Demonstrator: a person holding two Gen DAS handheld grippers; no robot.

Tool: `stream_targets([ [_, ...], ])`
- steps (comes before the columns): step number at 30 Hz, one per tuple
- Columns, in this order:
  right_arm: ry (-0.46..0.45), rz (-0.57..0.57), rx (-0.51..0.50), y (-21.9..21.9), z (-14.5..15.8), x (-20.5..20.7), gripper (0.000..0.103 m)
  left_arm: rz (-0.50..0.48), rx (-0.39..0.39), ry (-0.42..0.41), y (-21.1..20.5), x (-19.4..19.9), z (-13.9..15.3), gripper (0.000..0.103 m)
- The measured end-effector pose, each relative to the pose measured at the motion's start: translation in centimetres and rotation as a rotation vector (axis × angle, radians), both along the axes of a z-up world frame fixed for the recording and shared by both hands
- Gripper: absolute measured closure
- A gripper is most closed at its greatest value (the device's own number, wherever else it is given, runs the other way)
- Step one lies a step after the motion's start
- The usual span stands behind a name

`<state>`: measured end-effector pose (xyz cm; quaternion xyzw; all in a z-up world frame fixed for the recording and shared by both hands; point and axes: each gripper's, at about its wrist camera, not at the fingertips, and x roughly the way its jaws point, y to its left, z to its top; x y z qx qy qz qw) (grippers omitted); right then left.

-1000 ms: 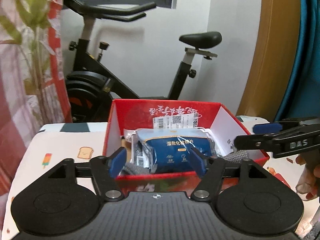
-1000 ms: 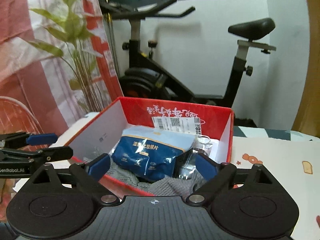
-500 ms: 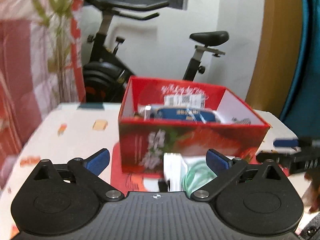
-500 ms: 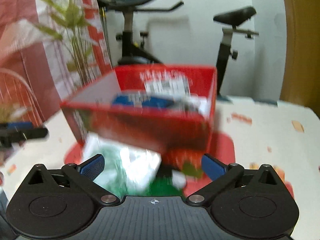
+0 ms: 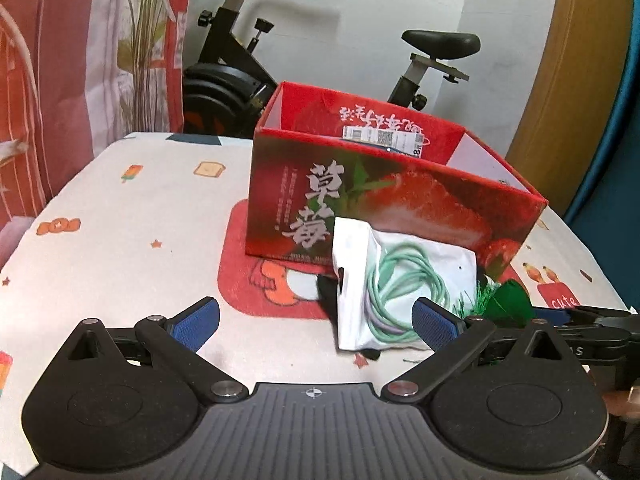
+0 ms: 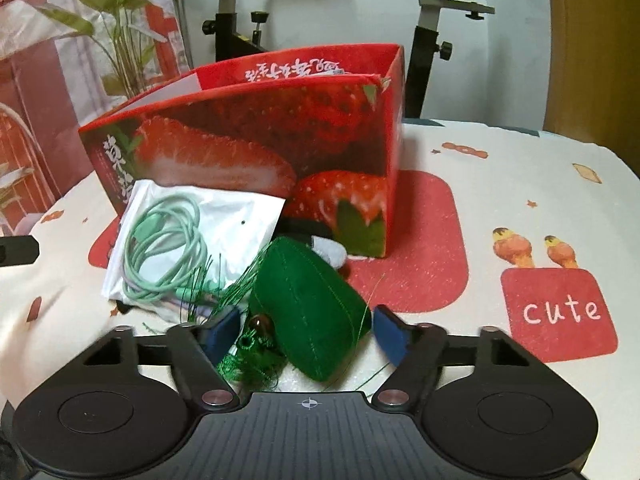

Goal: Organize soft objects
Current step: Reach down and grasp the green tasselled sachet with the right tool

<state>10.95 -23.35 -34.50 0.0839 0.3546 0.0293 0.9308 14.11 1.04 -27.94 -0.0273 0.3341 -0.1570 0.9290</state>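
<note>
2 grippers low before the red box [image 5: 384, 200]
Left gripper [image 5: 314, 320] spread wide, empty; right gripper [image 6: 306, 332] closing around the green plush [image 6: 316, 312], pads not yet touching.

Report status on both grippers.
Left gripper open, empty. Right gripper closing around green plush, not yet pinched. Cable pouch beside it.

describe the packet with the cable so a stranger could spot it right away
Find the red strawberry box on the table. Leaning on its front wall is a white plastic packet holding a coiled mint-green cable. It is the only flat white thing there; the neighbour at its corner is a green felt toy.
</note>
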Motion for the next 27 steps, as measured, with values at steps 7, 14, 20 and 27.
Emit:
stream_targets([
  [7, 0.006, 0.033, 0.022, 0.1, 0.3, -1.3, 0.05, -0.03, -0.035, -0.021, -0.3, -0.8, 0.4, 0.0],
  [14, -0.005, 0.141, 0.02, 2.3, 0.8, -2.5, 0.051, -0.053, -0.07, 0.006, -0.4, -1.0, 0.0, 0.001],
  [20, -0.01, 0.254, 0.024, 4.7, 0.9, -2.4, 0.051, -0.094, -0.097, 0.031, -0.8, -1.2, -0.4, 0.014],
  [27, -0.036, 0.361, -0.005, 7.0, 0.8, -2.4, 0.051, -0.16, -0.218, 0.106, -1.1, -0.8, -1.4, 0.016],
])
